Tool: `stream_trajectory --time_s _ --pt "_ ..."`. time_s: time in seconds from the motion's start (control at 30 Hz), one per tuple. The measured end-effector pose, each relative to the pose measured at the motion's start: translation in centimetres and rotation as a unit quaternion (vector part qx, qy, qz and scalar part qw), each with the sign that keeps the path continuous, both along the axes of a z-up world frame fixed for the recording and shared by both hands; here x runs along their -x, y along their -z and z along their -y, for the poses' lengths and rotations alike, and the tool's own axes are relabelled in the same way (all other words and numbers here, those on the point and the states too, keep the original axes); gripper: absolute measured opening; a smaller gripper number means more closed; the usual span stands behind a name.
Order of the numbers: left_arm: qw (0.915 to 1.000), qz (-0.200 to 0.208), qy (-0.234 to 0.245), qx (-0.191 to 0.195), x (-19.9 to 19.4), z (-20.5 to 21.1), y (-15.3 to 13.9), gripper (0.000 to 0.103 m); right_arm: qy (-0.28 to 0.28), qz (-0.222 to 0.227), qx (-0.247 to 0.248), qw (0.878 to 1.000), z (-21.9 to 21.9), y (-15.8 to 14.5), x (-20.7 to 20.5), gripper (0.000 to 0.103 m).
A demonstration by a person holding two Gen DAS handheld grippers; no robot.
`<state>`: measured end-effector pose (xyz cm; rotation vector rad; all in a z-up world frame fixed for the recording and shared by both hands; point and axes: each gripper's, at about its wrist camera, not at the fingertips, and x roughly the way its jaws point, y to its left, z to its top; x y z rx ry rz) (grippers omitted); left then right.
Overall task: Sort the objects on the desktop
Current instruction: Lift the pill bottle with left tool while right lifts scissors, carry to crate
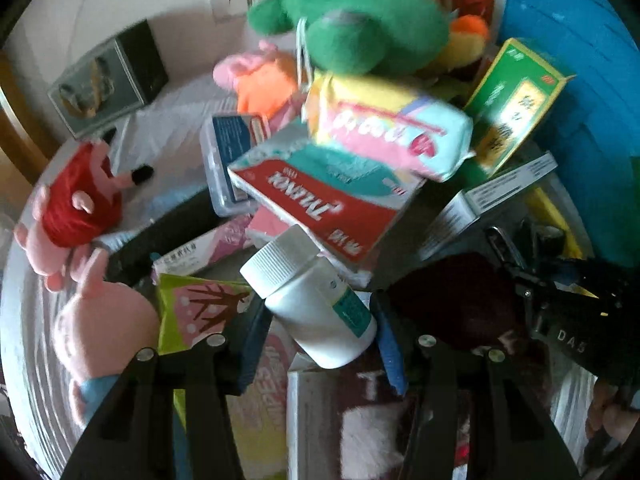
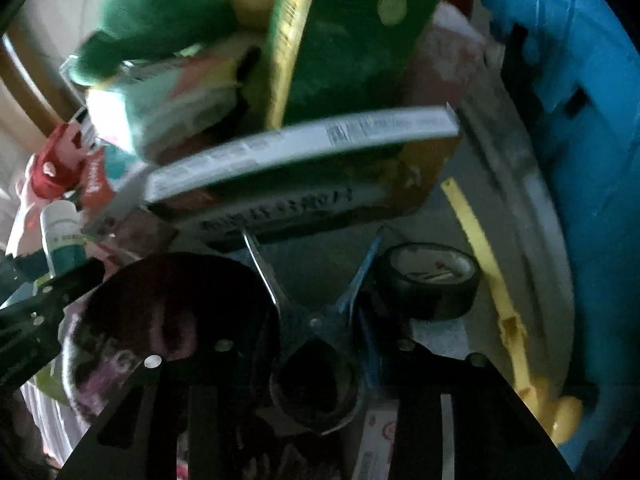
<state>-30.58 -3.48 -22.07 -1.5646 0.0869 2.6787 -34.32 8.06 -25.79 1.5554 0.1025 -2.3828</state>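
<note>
- Jaws of the left gripper [image 1: 320, 340] pinch a white bottle [image 1: 316, 304], which lies tilted between the pads, cap to the far left, at the near edge of the pile.
- Jaws of the right gripper [image 2: 316, 344] straddle the scissors [image 2: 308, 320]. The view is too dim to tell whether the pads press on them.
- Step in hand, as I judge it, is picking: the bottle looks ready to be carried off, and the scissors are being taken.
- Next, the bottle needs lifting clear of the red box [image 1: 320, 200] leaning over it, then carrying to its place, perhaps the blue bin [image 1: 580, 80] at far right.
- Only the left view shows the bottle grip, the plush toys and most of the boxes.
- Only the right view shows the scissors, lying blades spread, and the tape roll [image 2: 428, 280] just to their right.
</note>
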Motion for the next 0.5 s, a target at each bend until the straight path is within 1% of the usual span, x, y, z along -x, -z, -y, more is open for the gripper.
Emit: stream_trajectory --time_s 0.17,0.2,0.27,0.3,0.37,0.43,0.5 --pt "0.9993 -0.038 0.002 0.001 -2.6 -0.5 -3.2 0.049 -0.007 -0.052 0.004 0.999 0.1 -4.0 -2.1 0.037" --pt "0.9990 -0.045 0.002 0.000 -2.3 0.1 -3.7 0.049 -0.010 -0.065 0.005 0.998 0.2 -5.0 -2.8 0.037" --pt "0.9981 -0.061 0.000 -0.003 -3.7 0.1 -5.1 0.049 -0.017 -0.091 0.013 0.996 0.7 -7.3 -4.9 0.037" --pt "0.9976 -0.069 -0.001 -0.004 -3.8 0.5 -5.7 0.049 -0.020 -0.102 0.017 0.994 0.4 -8.2 -4.7 0.037" --pt "0.9962 -0.087 -0.005 -0.003 -5.6 0.3 -7.4 0.049 -0.027 -0.125 0.022 0.992 0.9 -10.0 -4.7 0.037" --pt "0.9948 -0.101 -0.010 -0.002 -6.4 0.8 -8.4 0.049 -0.037 -0.150 0.027 0.988 0.3 -11.5 -6.8 0.037" --pt "0.9925 -0.120 -0.019 0.001 -8.1 0.8 -10.0 0.049 -0.048 -0.175 0.036 0.983 -0.3 -13.2 -9.2 0.037"
